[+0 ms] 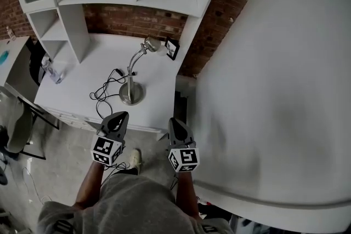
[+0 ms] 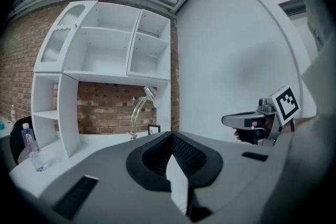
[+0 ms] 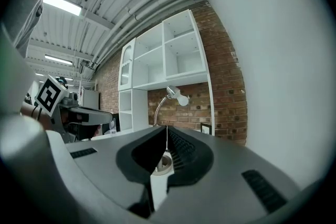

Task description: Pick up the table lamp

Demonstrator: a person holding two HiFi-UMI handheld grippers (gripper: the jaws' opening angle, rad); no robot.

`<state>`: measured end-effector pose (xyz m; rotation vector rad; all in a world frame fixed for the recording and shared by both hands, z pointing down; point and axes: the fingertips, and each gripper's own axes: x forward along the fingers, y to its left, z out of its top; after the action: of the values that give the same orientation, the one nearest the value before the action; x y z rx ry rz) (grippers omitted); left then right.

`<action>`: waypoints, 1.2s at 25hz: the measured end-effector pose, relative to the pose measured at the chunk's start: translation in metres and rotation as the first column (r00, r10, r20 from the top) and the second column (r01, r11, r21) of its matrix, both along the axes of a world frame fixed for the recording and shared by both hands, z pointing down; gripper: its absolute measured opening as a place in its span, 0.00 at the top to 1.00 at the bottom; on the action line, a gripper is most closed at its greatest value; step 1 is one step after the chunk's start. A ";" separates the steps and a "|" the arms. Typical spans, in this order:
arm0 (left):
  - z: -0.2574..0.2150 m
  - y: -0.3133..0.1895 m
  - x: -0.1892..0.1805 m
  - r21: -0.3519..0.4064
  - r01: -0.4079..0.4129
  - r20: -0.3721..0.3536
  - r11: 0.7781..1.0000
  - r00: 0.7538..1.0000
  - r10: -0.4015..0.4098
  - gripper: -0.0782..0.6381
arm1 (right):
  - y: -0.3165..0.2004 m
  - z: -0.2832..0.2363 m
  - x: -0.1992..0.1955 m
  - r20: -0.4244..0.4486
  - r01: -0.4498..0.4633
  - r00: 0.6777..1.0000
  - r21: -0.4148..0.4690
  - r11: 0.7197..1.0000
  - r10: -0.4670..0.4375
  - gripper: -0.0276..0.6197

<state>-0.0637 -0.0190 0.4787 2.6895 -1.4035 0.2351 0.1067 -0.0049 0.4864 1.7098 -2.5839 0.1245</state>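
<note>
Approach: left gripper [image 1: 120,115] and right gripper [image 1: 173,120] clenched empty, bottom centre; I'll open jaws before reaching table lamp [image 1: 134,71] mid-frame

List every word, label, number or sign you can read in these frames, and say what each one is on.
None can be read as text.
Left cube and right cube, on the left gripper and right gripper: black-and-white square markers, no letters.
Water bottle label: too small to read.
Small black frame beside the table lamp: too blurred to read.
</note>
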 end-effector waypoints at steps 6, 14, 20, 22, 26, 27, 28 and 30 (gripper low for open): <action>0.003 -0.047 -0.016 0.002 -0.004 -0.002 1.000 1.000 0.004 0.88 | -0.047 -0.002 -0.017 0.002 -0.003 1.000 0.004 1.000 0.003 0.92; 0.021 -0.100 -0.031 -0.011 -0.016 -0.001 1.000 1.000 0.016 0.88 | -0.101 0.003 -0.033 -0.005 -0.005 1.000 -0.002 1.000 0.005 0.92; 0.027 -0.127 -0.028 -0.016 -0.046 0.006 0.999 0.999 0.046 0.88 | -0.124 0.008 -0.038 -0.004 -0.008 1.000 -0.017 1.000 0.008 0.92; 0.027 -0.132 -0.026 -0.017 -0.050 0.007 0.999 0.999 0.050 0.88 | -0.127 0.012 -0.038 -0.005 -0.005 1.000 -0.032 0.999 0.005 0.92; 0.032 -0.145 -0.027 -0.017 -0.041 0.001 0.999 0.999 0.041 0.88 | -0.136 0.019 -0.038 -0.002 -0.006 1.000 -0.049 0.999 0.006 0.92; 0.034 -0.147 -0.027 -0.018 -0.040 0.004 0.999 0.999 0.041 0.88 | -0.138 0.019 -0.038 -0.003 -0.005 1.000 -0.053 0.999 0.004 0.92; 0.035 -0.148 -0.026 -0.019 -0.043 0.009 0.999 0.999 0.044 0.88 | -0.139 0.020 -0.038 -0.005 -0.003 1.000 -0.056 0.998 0.003 0.92; 0.039 -0.151 -0.025 -0.024 -0.051 0.022 0.998 0.998 0.051 0.88 | -0.143 0.021 -0.038 -0.006 -0.002 1.000 -0.062 0.998 0.002 0.92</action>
<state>-0.0888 -0.1699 0.5174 2.7148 -1.3307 0.2852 0.0685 -0.1483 0.5078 1.6896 -2.5459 0.1968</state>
